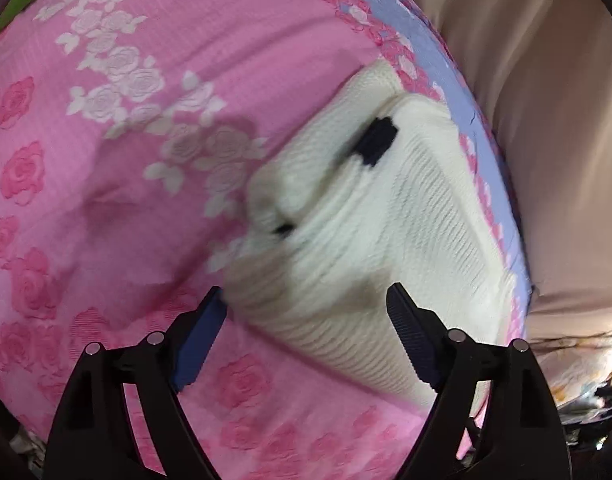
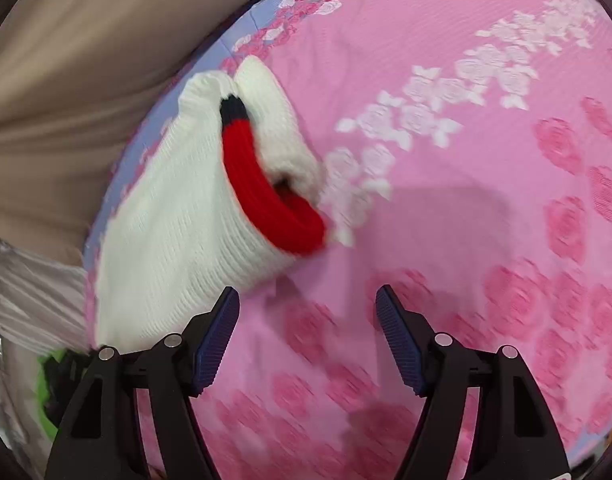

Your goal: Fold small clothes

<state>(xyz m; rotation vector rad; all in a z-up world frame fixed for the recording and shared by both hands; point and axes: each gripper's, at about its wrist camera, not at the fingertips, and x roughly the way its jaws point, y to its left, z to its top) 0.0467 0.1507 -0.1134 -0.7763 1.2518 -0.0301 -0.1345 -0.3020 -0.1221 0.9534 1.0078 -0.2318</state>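
A small white knitted garment (image 1: 406, 216) lies folded on the pink rose-patterned bedspread (image 1: 125, 184), near the bed's lilac edge. A dark trim piece (image 1: 376, 140) shows on it. In the right wrist view the same garment (image 2: 177, 240) shows a red ribbed band (image 2: 261, 192) with a black tip. My left gripper (image 1: 308, 300) is open and empty, just above the garment's near edge. My right gripper (image 2: 308, 300) is open and empty over bare bedspread (image 2: 446, 208), to the right of the garment.
A beige curtain or wall (image 1: 546, 100) runs along the bed's edge and also shows in the right wrist view (image 2: 65, 80). Cluttered items (image 1: 586, 392) lie beyond the bed's corner. A green object (image 2: 49, 392) sits below the bed edge at lower left.
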